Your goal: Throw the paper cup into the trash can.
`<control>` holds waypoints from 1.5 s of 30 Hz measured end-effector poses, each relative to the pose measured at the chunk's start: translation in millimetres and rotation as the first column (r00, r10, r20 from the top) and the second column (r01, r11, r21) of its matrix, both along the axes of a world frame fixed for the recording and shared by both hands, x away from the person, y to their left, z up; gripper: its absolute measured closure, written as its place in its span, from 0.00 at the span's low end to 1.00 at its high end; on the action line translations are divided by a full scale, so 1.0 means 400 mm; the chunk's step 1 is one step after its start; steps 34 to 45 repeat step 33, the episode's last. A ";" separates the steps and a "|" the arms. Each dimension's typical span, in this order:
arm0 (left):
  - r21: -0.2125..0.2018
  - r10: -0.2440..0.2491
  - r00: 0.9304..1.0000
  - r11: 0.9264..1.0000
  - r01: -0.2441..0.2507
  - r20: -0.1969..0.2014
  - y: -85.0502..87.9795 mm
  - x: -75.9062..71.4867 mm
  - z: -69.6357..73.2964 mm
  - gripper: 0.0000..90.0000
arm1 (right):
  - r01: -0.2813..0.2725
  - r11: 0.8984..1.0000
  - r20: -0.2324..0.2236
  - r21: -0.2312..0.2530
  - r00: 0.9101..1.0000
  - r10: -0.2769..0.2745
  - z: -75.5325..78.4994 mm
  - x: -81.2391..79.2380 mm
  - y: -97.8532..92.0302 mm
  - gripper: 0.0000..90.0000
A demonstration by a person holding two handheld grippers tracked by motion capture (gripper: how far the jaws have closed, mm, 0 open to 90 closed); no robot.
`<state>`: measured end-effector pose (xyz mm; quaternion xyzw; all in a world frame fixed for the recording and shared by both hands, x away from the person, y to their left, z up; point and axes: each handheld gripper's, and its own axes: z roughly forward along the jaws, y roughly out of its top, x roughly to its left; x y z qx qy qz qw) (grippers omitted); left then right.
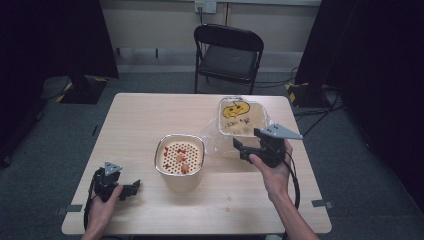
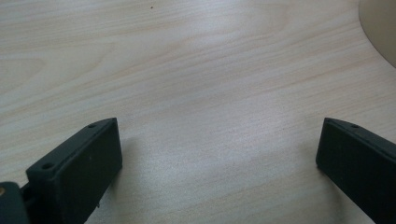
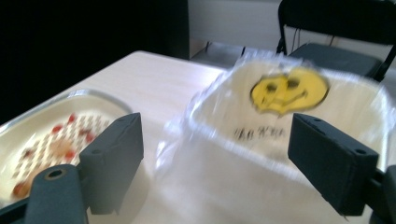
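A cream bowl with a perforated insert (image 1: 179, 159) stands at the table's middle, holding small red and orange pieces (image 3: 51, 142). Behind it to the right is a square container lined with a clear plastic bag (image 1: 239, 119) that bears a yellow smiley face (image 3: 287, 89). My right gripper (image 1: 241, 149) is held above the table just in front of that bag, jaws open with nothing between them (image 3: 212, 161). Near the front left corner my left gripper (image 1: 133, 188) rests low over bare wood, also open and empty (image 2: 217, 156).
The light wooden table (image 1: 135, 122) has bare wood at the left and front. A black folding chair (image 1: 228, 55) stands behind the far edge. Dark curtains hang at both sides. The bowl's curved edge (image 2: 380, 28) shows at the top right of the left gripper view.
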<state>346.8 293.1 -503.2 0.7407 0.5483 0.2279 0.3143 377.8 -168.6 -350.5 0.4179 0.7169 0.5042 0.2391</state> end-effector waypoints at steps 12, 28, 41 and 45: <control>-0.001 -0.001 1.000 1.000 0.001 0.000 0.000 0.000 0.000 0.00 | 0.006 1.000 -0.108 -0.016 0.994 -0.008 -0.159 -0.087 -0.048 0.18; -0.001 -0.001 1.000 1.000 0.001 0.000 0.000 0.000 0.000 0.00 | 0.010 0.983 -0.274 -0.186 0.960 -0.061 -0.349 -0.076 -0.074 0.17; -0.001 0.000 1.000 1.000 0.000 0.000 0.000 0.000 0.000 0.00 | 0.036 0.966 -0.252 -0.256 0.962 -0.103 -0.373 -0.077 -0.065 0.15; -0.001 0.000 1.000 1.000 0.000 0.000 0.000 0.000 0.000 0.00 | 0.036 0.966 -0.252 -0.256 0.962 -0.103 -0.373 -0.077 -0.065 0.15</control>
